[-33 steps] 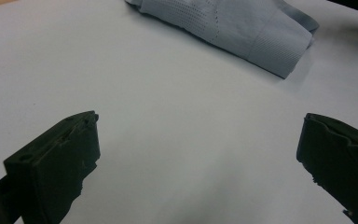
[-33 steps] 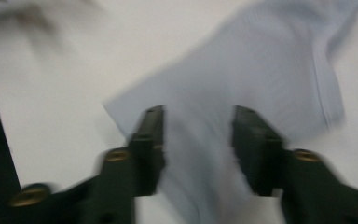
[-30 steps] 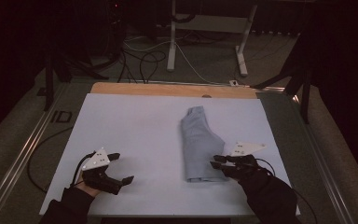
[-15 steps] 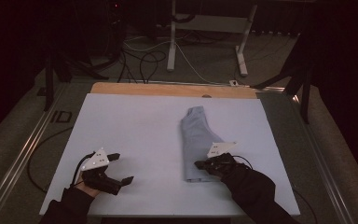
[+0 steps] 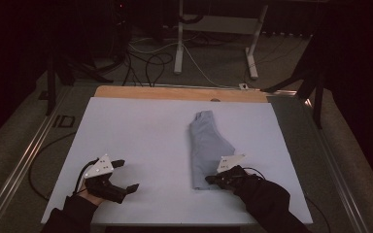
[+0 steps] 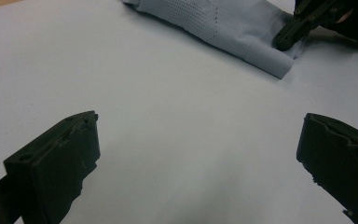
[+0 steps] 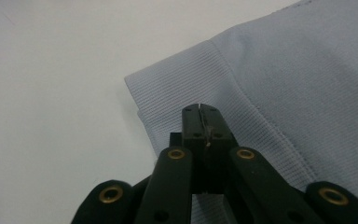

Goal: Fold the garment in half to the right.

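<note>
A light blue folded garment [image 5: 206, 141] lies lengthwise right of the middle of the white table [image 5: 141, 131]. My right gripper [image 5: 209, 180] is shut, and its tips rest on the garment's ribbed hem [image 7: 177, 93] at the near end. In the right gripper view the right gripper [image 7: 200, 109] has its jaws pressed together over the ribbing; whether cloth is pinched between them I cannot tell. My left gripper [image 5: 126, 174] stands open near the front left of the table with nothing between its jaws. The left gripper view shows the left gripper [image 6: 199, 123] over bare table, with the garment [image 6: 223, 23] and the right gripper [image 6: 284, 42] beyond.
A wooden strip [image 5: 175, 92] runs along the table's far edge. Metal rails flank the table at left and right. Beyond it, cables and a white stand's legs [image 5: 179, 48] lie on the dark floor.
My right gripper has moved left and down from beside the garment's right edge onto its near hem. The left gripper has stayed put.
</note>
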Demonstrator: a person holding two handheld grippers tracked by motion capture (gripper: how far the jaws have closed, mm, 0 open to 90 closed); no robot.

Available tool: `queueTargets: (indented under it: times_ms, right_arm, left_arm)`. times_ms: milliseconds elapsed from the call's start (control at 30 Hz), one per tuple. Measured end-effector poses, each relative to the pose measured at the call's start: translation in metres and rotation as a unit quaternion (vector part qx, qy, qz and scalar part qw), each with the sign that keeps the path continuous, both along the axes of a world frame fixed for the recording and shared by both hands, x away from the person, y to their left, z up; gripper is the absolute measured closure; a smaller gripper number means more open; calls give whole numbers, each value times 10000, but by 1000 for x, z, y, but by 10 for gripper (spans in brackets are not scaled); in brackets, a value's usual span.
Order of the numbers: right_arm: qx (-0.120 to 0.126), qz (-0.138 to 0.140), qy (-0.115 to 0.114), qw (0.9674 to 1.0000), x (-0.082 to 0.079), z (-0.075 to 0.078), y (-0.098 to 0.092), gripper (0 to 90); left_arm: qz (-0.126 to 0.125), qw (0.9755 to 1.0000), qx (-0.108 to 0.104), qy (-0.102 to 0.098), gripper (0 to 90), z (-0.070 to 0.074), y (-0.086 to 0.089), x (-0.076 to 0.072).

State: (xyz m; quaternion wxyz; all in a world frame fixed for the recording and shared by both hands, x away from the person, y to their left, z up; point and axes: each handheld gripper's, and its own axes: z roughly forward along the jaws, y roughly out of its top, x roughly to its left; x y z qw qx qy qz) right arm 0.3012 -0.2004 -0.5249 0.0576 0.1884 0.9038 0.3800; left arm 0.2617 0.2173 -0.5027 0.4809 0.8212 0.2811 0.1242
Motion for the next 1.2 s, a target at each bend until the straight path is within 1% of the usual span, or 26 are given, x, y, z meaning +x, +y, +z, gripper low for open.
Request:
queueTargets:
  times_ms: [67, 200, 267, 300, 333, 367, 400, 433, 467, 500, 600, 633, 667, 733, 767, 800, 833, 867, 900, 933, 967, 1000, 1033, 1067, 1133, 1200]
  right_arm:
    - [-9, 42, -64, 10000, 0, 0, 0, 900]
    - [33, 96, -99, 9999, 1, -2, -1, 900]
    - [86, 57, -22, 9999, 2, -1, -1, 900]
    - [177, 55, 42, 9998, 3, 0, -1, 900]
    - [244, 131, 15, 9996, 4, 2, -1, 899]
    - [284, 147, -78, 9995, 3, 8, 1, 854]
    - [284, 147, -78, 9995, 3, 8, 1, 854]
    - [398, 137, -224, 9989, 4, 16, 1, 805]
    - [398, 137, -224, 9989, 4, 16, 1, 805]
    - [529, 77, -285, 9982, 4, 21, 0, 659]
    - [722, -3, -319, 9969, 5, 25, -4, 410]
    - [786, -43, -338, 9963, 5, 25, -6, 346]
    - [786, -43, -338, 9963, 5, 25, -6, 346]
    - [942, -124, -220, 9952, 7, 27, -9, 232]
    - [968, -108, -217, 9950, 7, 27, -11, 161]
    - [1056, -174, -219, 9940, 7, 29, -13, 137]
    - [1056, -174, -219, 9940, 7, 29, -13, 137]
    - [1120, -226, -260, 9931, 8, 30, -16, 98]
    - [1120, -226, -260, 9931, 8, 30, -16, 98]
    - [1217, -225, -319, 9918, 9, 32, -20, 94]
    - [1246, -284, -370, 9911, 8, 33, -22, 93]
    - [1299, -317, -366, 9903, 9, 34, -24, 93]
    - [1299, -317, -366, 9903, 9, 34, -24, 93]
    - [1340, -353, -425, 9894, 9, 36, -29, 93]
    - [1330, -378, -463, 9893, 9, 37, -33, 93]
    - [1415, -486, -466, 9876, 8, 37, -39, 93]
  left_arm:
    - [-14, 10000, 10, -2, 3, 0, 0, 0]
    - [-9, 10000, 19, 4, 3, 0, -1, 0]
    - [-9, 10000, 20, 4, 3, 0, -1, 0]
    - [-2, 10000, 16, 7, 3, 0, 0, 0]
    - [-2, 10000, 13, 8, 3, 0, -1, 0]
    - [-15, 10000, 27, 11, 3, 0, -1, 0]
    - [-22, 10000, 34, 13, 3, 0, -1, 0]
    - [-20, 10000, 35, 18, 3, 0, 0, 1]
    - [-15, 10000, 24, 17, 3, 0, 0, 1]
    - [-11, 10000, 20, 17, 3, 0, 0, 0]
    - [-10, 10000, 21, 6, 3, 0, 0, 0]
    - [1, 10000, 7, 10, 3, 0, 0, 0]
    - [0, 10000, 11, 8, 3, 0, 0, 0]
    - [-19, 10000, 44, -5, 3, 0, 0, 0]
    - [-23, 10000, 42, -2, 3, 0, 0, 0]
    - [-15, 10000, 38, 4, 3, 0, 0, 0]
    - [-10, 10000, 35, 5, 3, 0, 0, 0]
    - [-25, 10000, 56, -2, 3, 0, 0, 0]
    - [-27, 10000, 66, -5, 3, 0, 0, 0]
    - [-23, 10000, 54, -2, 3, 0, 0, 0]
    - [-12, 10000, 37, -8, 3, 0, 1, -1]
    - [-12, 10000, 37, -8, 3, 0, 1, -1]
    - [-25, 10000, 50, -14, 3, 1, 1, -1]
    - [-37, 10000, 48, -23, 3, 1, 1, -1]
    - [-27, 10000, 24, -20, 3, 1, 2, -1]
    - [-23, 10000, 23, -15, 3, 1, 3, -1]
